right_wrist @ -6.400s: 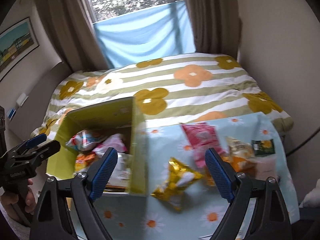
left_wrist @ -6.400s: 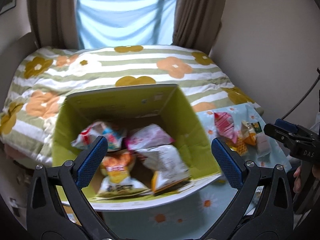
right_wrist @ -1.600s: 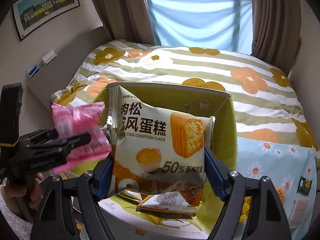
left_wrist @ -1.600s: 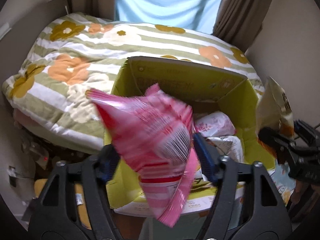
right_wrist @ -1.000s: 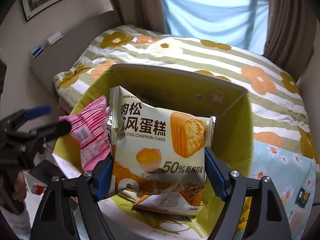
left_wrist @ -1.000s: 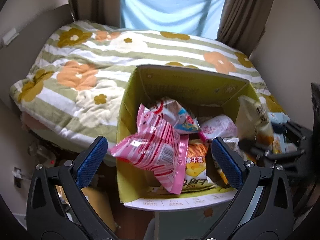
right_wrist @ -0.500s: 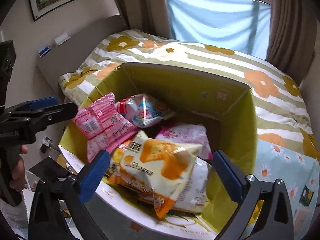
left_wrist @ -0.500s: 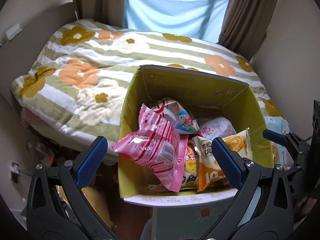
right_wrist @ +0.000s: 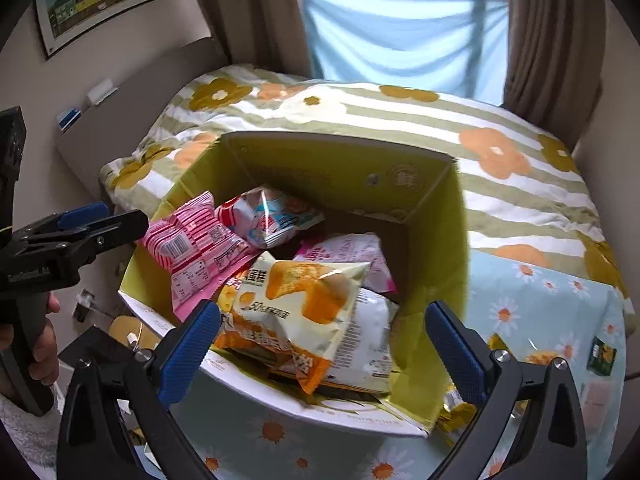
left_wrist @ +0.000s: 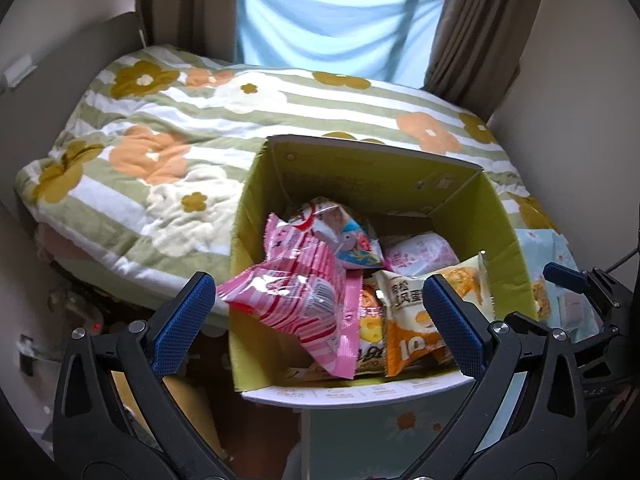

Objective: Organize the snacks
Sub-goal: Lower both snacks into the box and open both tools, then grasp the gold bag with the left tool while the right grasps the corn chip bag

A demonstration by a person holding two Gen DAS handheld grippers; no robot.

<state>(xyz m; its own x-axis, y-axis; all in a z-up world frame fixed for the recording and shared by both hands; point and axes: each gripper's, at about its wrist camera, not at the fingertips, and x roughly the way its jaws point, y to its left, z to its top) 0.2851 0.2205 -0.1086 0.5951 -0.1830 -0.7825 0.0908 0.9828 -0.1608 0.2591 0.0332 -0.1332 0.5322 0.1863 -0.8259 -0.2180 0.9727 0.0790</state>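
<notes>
Dropping in together, the pink striped packet and the orange-and-cream cake packet that both tools carried a moment ago now lie in the green box, on the snacks piled inside. Right tool has just sprung wide open and holds nothing; left tool gapes wide and empty too. Box sits at the tabletop edge, a few snacks beside it.

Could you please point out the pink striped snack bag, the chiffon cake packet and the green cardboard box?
pink striped snack bag point(left_wrist: 296, 292): left wrist view, crinkled middle.
chiffon cake packet point(right_wrist: 296, 304): right wrist view, front face.
green cardboard box point(right_wrist: 340, 172): right wrist view, far inner wall.
</notes>
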